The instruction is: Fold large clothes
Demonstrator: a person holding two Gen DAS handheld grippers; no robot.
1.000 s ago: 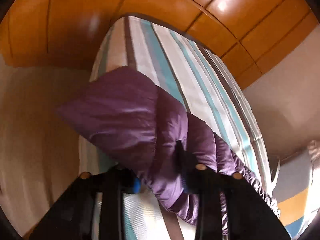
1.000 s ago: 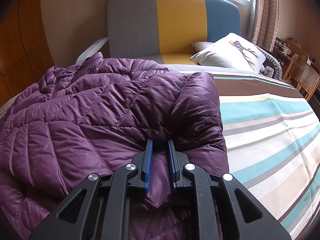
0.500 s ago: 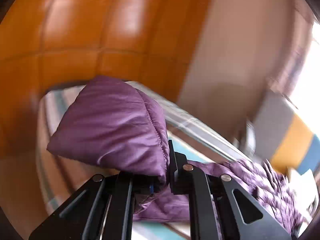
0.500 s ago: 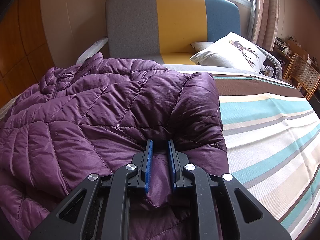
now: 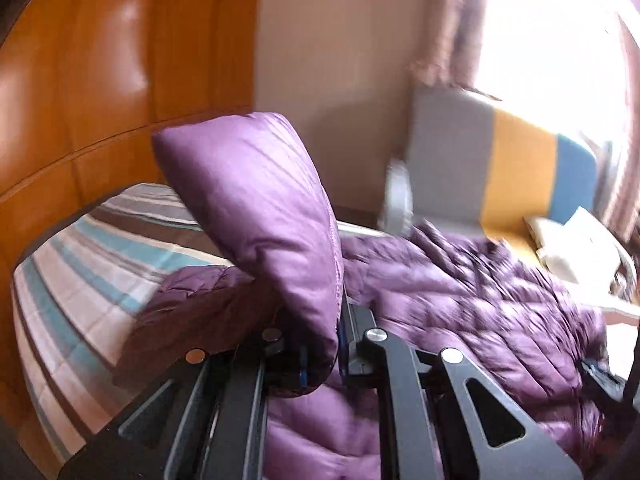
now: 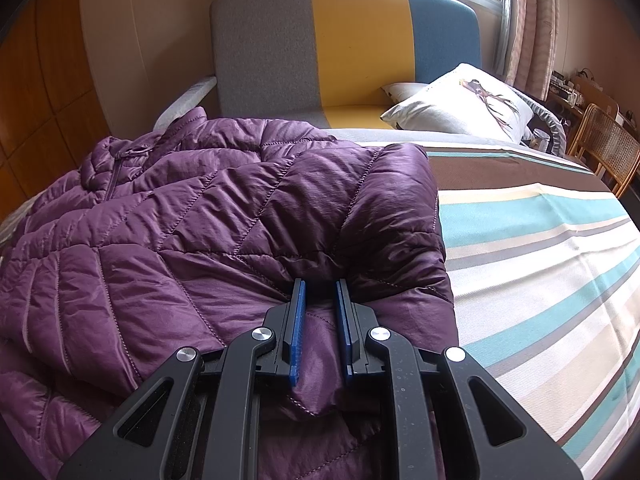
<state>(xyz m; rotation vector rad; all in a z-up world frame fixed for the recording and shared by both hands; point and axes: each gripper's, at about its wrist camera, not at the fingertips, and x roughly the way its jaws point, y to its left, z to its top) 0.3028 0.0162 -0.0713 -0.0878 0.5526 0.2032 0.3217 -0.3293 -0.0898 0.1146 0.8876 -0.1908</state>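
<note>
A purple quilted down jacket [image 6: 180, 232] lies spread over the striped bed [image 6: 540, 260], collar toward the far end. One part is folded across its front [image 6: 372, 208]. My right gripper [image 6: 320, 292] rests low on the jacket's near right edge, its blue pads pinching a ridge of fabric. In the left wrist view my left gripper [image 5: 324, 340] is shut on a puffy sleeve end [image 5: 260, 208], which stands up above the jaws. The jacket's body [image 5: 460, 312] lies blurred beyond it.
A grey, yellow and blue upholstered backrest [image 6: 352, 40] stands at the far end with a white deer-print pillow [image 6: 460, 108] before it. A wicker chair [image 6: 608, 148] is at the far right. Orange wooden panels [image 5: 100, 60] line the left side. Striped bedcover [image 5: 80, 272] shows bare beside the jacket.
My left gripper has swung round and rolled with the sleeve in its jaws, from facing the wooden panels to facing the jacket and backrest. The right gripper has kept still.
</note>
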